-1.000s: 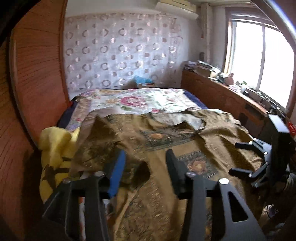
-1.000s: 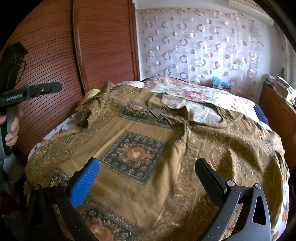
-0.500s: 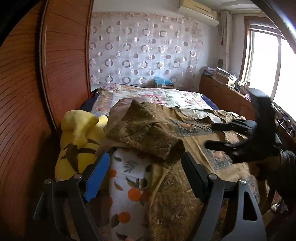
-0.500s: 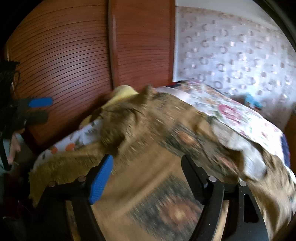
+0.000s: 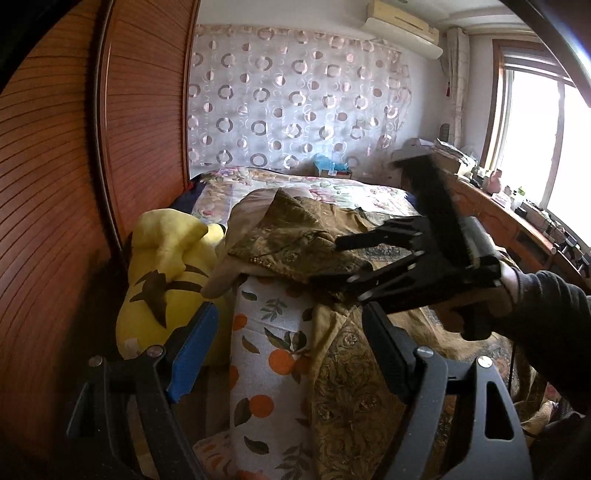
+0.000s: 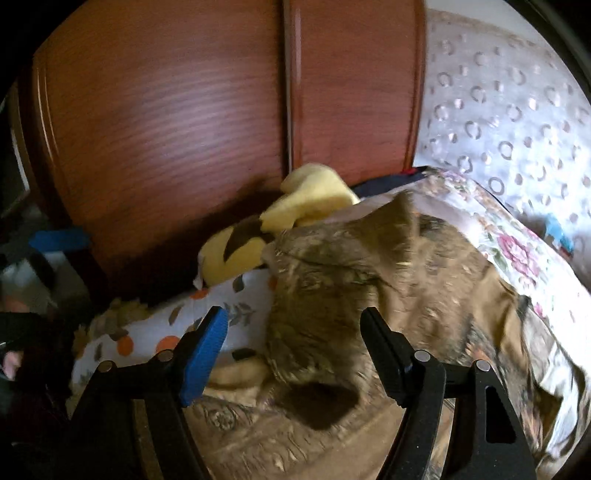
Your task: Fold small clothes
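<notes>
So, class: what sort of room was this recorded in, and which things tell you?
Most likely a home bedroom: a bed with a floral quilt, a yellow plush toy beside it, and a wooden wardrobe along the wall.

We saw a reddish slatted wooden wall point(image 5: 55, 184) beside the bed point(image 5: 332, 188), a ring-patterned curtain point(image 5: 295, 96) behind it, an air conditioner point(image 5: 402, 26) overhead, and daylight through the window point(image 5: 546, 140).
</notes>
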Demonstrator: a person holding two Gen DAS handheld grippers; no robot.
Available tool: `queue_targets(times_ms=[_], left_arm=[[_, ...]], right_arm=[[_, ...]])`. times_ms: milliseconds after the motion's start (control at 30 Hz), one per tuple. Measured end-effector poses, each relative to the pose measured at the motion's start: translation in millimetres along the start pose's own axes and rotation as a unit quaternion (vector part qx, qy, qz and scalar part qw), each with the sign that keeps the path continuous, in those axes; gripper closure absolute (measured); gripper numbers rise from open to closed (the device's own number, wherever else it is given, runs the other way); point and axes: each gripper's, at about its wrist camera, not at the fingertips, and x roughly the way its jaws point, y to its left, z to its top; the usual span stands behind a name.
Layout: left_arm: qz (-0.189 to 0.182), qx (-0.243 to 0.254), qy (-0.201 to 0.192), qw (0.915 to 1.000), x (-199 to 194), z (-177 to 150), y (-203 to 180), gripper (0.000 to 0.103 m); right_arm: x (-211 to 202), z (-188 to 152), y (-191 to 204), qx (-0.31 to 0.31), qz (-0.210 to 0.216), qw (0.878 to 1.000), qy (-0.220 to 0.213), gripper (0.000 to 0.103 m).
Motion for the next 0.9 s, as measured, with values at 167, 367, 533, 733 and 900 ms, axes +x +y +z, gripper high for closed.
queue_targets(times_ms=[167, 367, 533, 733, 900], left_arm=[[-0.002, 0.003, 0.002, 1.0000, 0.8, -1.6, -0.8, 0.023], [-0.004, 0.003, 0.005, 1.0000, 3.9, -2.3, -3.0, 0.023], [-0.005, 0.006, 0.010, 0.9999, 9.0, -4.4, -5.7, 0.023], [-0.005, 0.015, 0.012, 0.9998, 11.8, -4.4, -10.4, 0.023], [-0.009, 0.020, 0.014, 0.9997, 13.8, -3.8, -15.9, 0.023]], right_arm=[[30.7, 0.7, -1.4, -0.013, -0.044, 0.998, 0.034, 0.059], [16.6, -0.1, -24.7, 0.033, -0.053, 0.998, -0.002, 0.092], [-3.0, -6.1, -49.6, 0.091, -0.074, 0.992, -0.037, 0.092], [-5.8, -30.3, -84.8, 0.139, -0.126, 0.982, -0.033, 0.092], [-11.3, -53.8, -107.5, 0.167, -0.158, 0.973, -0.018, 0.089]])
